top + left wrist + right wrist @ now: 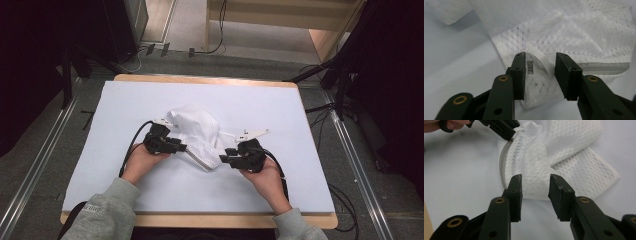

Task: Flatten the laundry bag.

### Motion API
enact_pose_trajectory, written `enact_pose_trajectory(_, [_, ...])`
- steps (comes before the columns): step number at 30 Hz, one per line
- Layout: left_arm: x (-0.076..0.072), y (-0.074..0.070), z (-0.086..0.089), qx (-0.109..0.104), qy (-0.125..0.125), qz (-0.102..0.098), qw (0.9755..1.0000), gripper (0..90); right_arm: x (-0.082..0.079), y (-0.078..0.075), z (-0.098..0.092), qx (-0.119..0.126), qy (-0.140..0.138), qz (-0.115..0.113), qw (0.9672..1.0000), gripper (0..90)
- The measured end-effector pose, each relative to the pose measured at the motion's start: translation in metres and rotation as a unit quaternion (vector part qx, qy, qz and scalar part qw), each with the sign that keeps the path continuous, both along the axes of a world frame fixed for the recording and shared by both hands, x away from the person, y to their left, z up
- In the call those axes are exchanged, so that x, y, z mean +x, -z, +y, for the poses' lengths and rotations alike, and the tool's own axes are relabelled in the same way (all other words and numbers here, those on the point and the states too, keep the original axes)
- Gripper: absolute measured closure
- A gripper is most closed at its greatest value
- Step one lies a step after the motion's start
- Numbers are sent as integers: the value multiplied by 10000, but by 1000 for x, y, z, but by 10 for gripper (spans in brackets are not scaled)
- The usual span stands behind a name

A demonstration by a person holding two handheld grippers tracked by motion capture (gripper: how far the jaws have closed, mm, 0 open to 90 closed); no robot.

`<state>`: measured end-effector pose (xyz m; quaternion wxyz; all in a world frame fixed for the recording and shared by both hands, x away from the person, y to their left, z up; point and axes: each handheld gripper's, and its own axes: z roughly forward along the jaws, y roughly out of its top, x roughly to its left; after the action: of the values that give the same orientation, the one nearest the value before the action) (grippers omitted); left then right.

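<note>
Both jaws half-open: left gripper [540, 75] straddles the mesh bag's [197, 132] zipper corner, right gripper [535, 195] its opposite edge (bare table [300, 175] around).

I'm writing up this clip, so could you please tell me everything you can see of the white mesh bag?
The white mesh bag is thin perforated fabric, crumpled and partly folded on the pale table cover. A white zipper runs along one edge, and a small white webbing loop stands at a corner between the left gripper jaws. The right gripper straddles another corner, jaws apart.
</note>
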<state>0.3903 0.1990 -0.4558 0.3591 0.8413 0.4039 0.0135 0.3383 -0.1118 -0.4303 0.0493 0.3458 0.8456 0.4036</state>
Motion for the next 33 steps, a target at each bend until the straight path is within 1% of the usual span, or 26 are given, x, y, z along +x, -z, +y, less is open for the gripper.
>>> enact_pose_trajectory(1, [0,1,-2,45,40,40,10000,742,0,1,-3,-5,63,3,10000,646])
enact_pose_trajectory(3, [0,1,-5,124,76,16,9999,825,2,1,-9,21,156,26,9999,646])
enact_pose_trajectory(4, [0,0,-6,115,75,50,9999,869,3,1,-12,21,212,20,9998,646])
enact_pose_trajectory(5, [1,-1,-6,83,139,73,9998,895,4,1,-15,36,254,5,9997,646])
enact_pose_trajectory(7, [-1,-5,-7,6,157,55,9999,900,6,2,-20,57,337,19,9994,646])
enact_pose_trajectory(10, [-4,-17,-4,-317,170,-20,9994,900,9,3,-26,80,447,21,9990,646])
enact_pose_trajectory(11, [-5,-22,-2,-417,142,-81,9990,900,10,3,-28,89,474,14,9988,646])
enact_pose_trajectory(13, [-8,-29,4,-580,88,-150,9982,900,12,2,-32,110,558,9,9984,646])
enact_pose_trajectory(15, [-12,-38,14,-757,14,-243,9968,900,14,2,-35,139,597,-35,9981,646])
enact_pose_trajectory(16, [-13,-40,17,-784,15,-272,9965,900,15,2,-36,145,630,-40,9979,646])
enact_pose_trajectory(17, [-16,-44,23,-885,-16,-294,9956,900,16,2,-37,151,634,-48,9979,646])
enact_pose_trajectory(18, [-18,-47,28,-898,-68,-365,9953,900,17,2,-38,153,656,-58,9977,646])
enact_pose_trajectory(23, [-24,-54,48,-1020,-217,-407,9937,900,22,4,-38,169,701,-54,9974,644])
enact_pose_trajectory(26, [-26,-54,51,-1037,-278,-392,9934,900,25,4,-37,161,701,-56,9974,640])
enact_pose_trajectory(28, [-27,-53,52,-1008,-276,-396,9937,900,26,5,-36,149,669,-32,9976,630])
enact_pose_trajectory(33, [-28,-50,52,-945,-344,-375,9942,900,25,1,-27,225,494,-72,9985,614])
